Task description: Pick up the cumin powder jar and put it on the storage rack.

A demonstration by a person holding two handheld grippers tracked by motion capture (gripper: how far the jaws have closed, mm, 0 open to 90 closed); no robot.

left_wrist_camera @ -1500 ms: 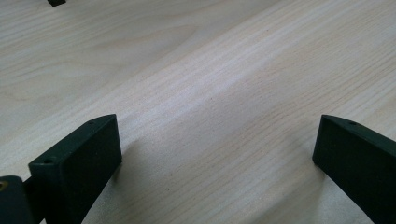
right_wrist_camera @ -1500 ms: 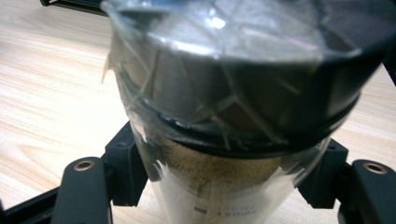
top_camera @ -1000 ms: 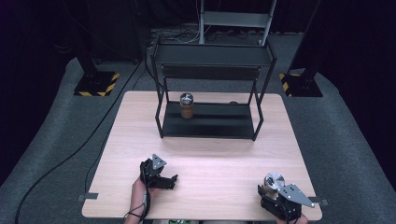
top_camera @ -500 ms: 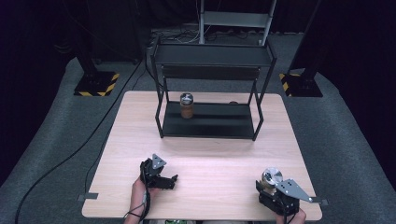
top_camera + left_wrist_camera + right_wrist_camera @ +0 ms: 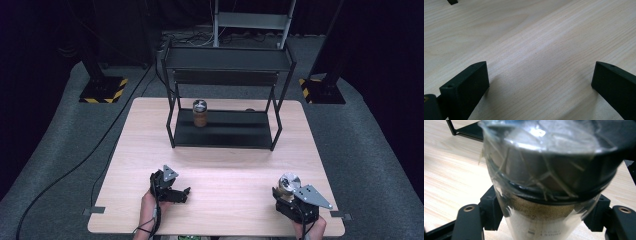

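A jar (image 5: 541,177) with a silver lid, wrapped in clear film and part-filled with brown granules, sits upright between the jaws of my right gripper (image 5: 544,217), which is shut on it. From above, this jar (image 5: 289,181) and right gripper (image 5: 287,194) are at the table's front right corner. A second, similar jar (image 5: 199,113) stands on the lower shelf of the black rack (image 5: 225,136) at the back. My left gripper (image 5: 183,194) rests at the front left, open, with bare wood between its wide-set fingers (image 5: 466,85).
The black two-level rack has an upper shelf (image 5: 227,59) and thin legs (image 5: 276,127) standing on the wooden table (image 5: 150,130). A black rack corner (image 5: 454,130) lies beyond the held jar. Cables run over the grey floor (image 5: 100,150) at the left.
My right gripper has carried the jar a little way forward, away from the table's front edge. The left gripper has stayed still.
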